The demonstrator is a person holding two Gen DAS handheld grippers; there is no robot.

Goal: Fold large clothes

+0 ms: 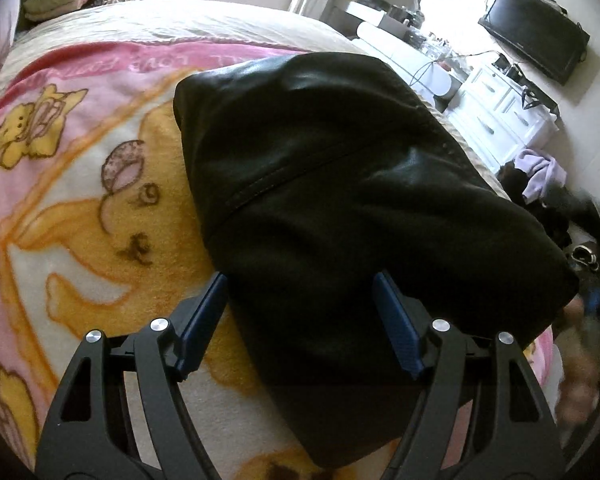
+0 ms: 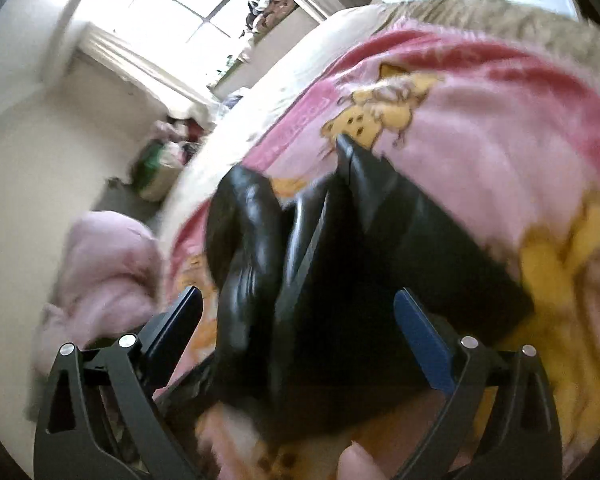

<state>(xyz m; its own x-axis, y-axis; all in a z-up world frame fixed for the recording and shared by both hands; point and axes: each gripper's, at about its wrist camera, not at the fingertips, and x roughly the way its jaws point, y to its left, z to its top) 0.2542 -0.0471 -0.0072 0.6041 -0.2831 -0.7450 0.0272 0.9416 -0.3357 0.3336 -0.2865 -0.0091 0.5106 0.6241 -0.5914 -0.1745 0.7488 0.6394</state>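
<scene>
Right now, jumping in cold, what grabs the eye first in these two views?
The black leather garment, lying folded mid-frame on the pink cartoon-bear blanket that covers the bed. In front of it stands the open left claw. Top right in the left wrist view, a dark TV sits above a white dresser.

the jacket [image 1: 332,200] lies on the blanket [image 1: 80,168] spread over the bed [image 1: 220,20], dresser [image 1: 500,120] beyond it.

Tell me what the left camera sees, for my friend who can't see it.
A black leather garment lies folded on a pink and yellow cartoon blanket. The open left gripper hangs over its near edge.
</scene>
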